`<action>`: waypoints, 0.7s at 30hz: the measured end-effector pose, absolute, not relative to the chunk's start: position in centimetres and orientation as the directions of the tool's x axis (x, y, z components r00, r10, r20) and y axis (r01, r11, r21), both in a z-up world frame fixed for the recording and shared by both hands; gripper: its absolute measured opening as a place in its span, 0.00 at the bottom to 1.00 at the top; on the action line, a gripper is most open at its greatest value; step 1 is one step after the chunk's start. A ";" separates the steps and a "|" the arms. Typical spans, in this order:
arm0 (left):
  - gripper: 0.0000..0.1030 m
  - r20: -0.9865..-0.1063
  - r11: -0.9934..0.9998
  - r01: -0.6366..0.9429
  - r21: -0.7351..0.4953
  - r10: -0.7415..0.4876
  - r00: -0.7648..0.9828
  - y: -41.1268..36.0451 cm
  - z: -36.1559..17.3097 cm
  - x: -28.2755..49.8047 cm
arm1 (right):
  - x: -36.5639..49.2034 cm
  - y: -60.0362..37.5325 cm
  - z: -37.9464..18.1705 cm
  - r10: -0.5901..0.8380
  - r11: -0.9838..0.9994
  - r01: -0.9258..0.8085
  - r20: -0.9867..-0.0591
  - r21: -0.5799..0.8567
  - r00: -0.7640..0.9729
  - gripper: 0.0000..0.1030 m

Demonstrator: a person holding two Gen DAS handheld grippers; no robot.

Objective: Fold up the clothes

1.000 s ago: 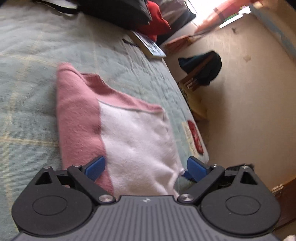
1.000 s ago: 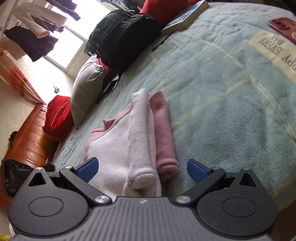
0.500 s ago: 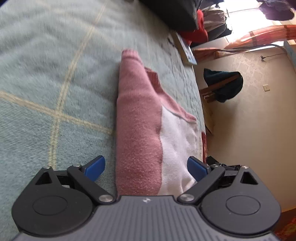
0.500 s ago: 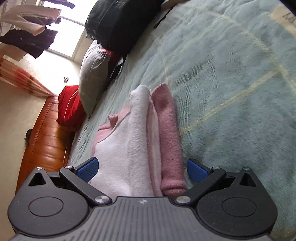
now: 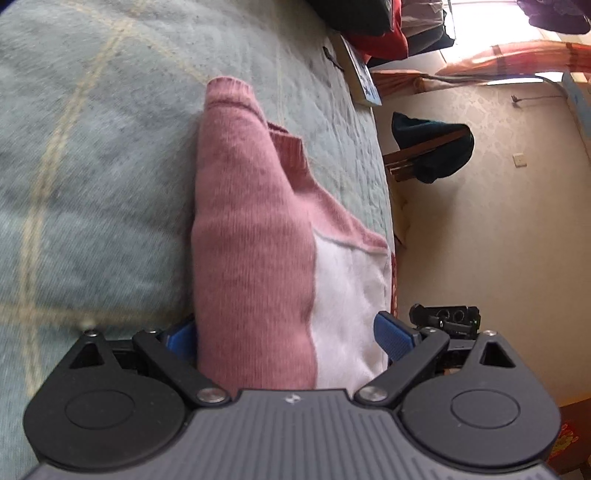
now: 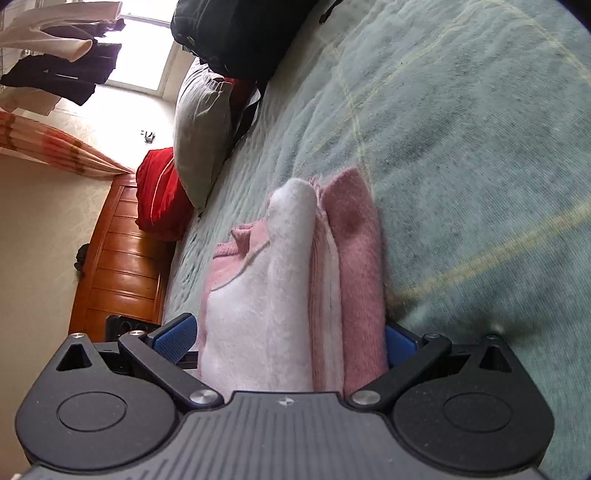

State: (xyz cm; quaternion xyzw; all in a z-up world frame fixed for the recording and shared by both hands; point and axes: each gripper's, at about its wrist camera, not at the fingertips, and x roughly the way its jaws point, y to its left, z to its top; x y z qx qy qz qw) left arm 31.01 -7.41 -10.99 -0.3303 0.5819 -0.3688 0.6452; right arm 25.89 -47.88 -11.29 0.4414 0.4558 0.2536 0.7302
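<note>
Garment: a pink-and-white knitted sweater [image 5: 255, 258], already folded into a thick bundle, lies on the bed and runs straight out ahead from between the jaws of both grippers.
Left gripper [image 5: 286, 338]: jaws spread wide and straddling one end of the bundle; the pink layer presses against the left pad, the white layer reaches almost to the right pad. Not clamped.
Right gripper [image 6: 286, 338]: jaws likewise wide around the other end; the rolled white fold [image 6: 284, 280] sits left of centre, the pink roll [image 6: 360, 273] against the right pad, and a small gap shows at the left pad.
Handling: soft, light and limp, I judge; fuzzy knit should not slip in the pads, but the stacked layers can slide apart or sag if only the top one is caught.
Where to hold: take the whole thickness at each end, all layers together, with the lower finger under the bundle.
Beyond the jaws: pale green quilted bedspread [image 5: 92, 155] under everything; ahead of the right gripper, well apart, a grey pillow [image 6: 201, 129] and a black bag [image 6: 243, 33].
</note>
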 end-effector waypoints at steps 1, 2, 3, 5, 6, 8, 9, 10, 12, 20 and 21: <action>0.93 -0.502 0.505 0.090 -0.858 -0.863 0.052 -7.4 -11.1 31.1 | 26.2 -47.8 -11.3 0.774 0.481 0.033 -0.442 0.876 0.454 1.00; 0.93 -0.496 0.499 0.090 -0.862 -0.867 0.053 -7.4 -11.2 31.1 | 26.3 -47.8 -11.3 0.773 0.480 0.035 -0.441 0.877 0.455 1.00; 0.94 -0.489 0.492 0.092 -0.866 -0.871 0.053 -7.3 -11.2 31.0 | 26.3 -47.8 -11.3 0.772 0.480 0.036 -0.442 0.876 0.456 1.00; 0.94 -0.479 0.481 0.105 -0.870 -0.877 0.051 -7.1 -11.1 30.7 | 26.1 -47.7 -11.3 0.770 0.487 0.031 -0.446 0.873 0.457 1.00; 0.94 -0.474 0.476 0.105 -0.873 -0.879 0.045 -7.0 -11.1 30.4 | 26.0 -47.6 -11.2 0.771 0.487 0.029 -0.446 0.873 0.455 1.00; 0.94 -0.469 0.469 0.098 -0.878 -0.883 0.023 -6.7 -11.0 29.7 | 25.3 -47.6 -11.2 0.778 0.483 0.036 -0.448 0.875 0.441 1.00; 0.95 -0.467 0.465 0.101 -0.879 -0.884 0.009 -6.5 -10.9 29.3 | 24.9 -47.4 -11.1 0.782 0.484 0.035 -0.451 0.874 0.430 1.00; 0.95 -0.465 0.462 0.105 -0.880 -0.885 -0.005 -6.4 -10.9 29.0 | 24.5 -47.2 -11.1 0.789 0.487 0.029 -0.454 0.873 0.415 1.00; 0.95 -0.463 0.459 0.114 -0.881 -0.886 -0.017 -6.2 -10.9 28.7 | 23.9 -46.8 -11.0 0.795 0.496 0.013 -0.460 0.868 0.395 1.00; 0.98 -0.436 0.432 0.096 -0.897 -0.900 -0.020 -8.1 -11.8 30.5 | 26.0 -46.8 -12.1 0.819 0.442 0.022 -0.413 0.897 0.399 1.00; 0.98 -0.437 0.433 0.103 -0.895 -0.900 -0.013 -8.1 -11.8 30.4 | 26.1 -46.8 -12.2 0.818 0.441 0.017 -0.411 0.897 0.402 1.00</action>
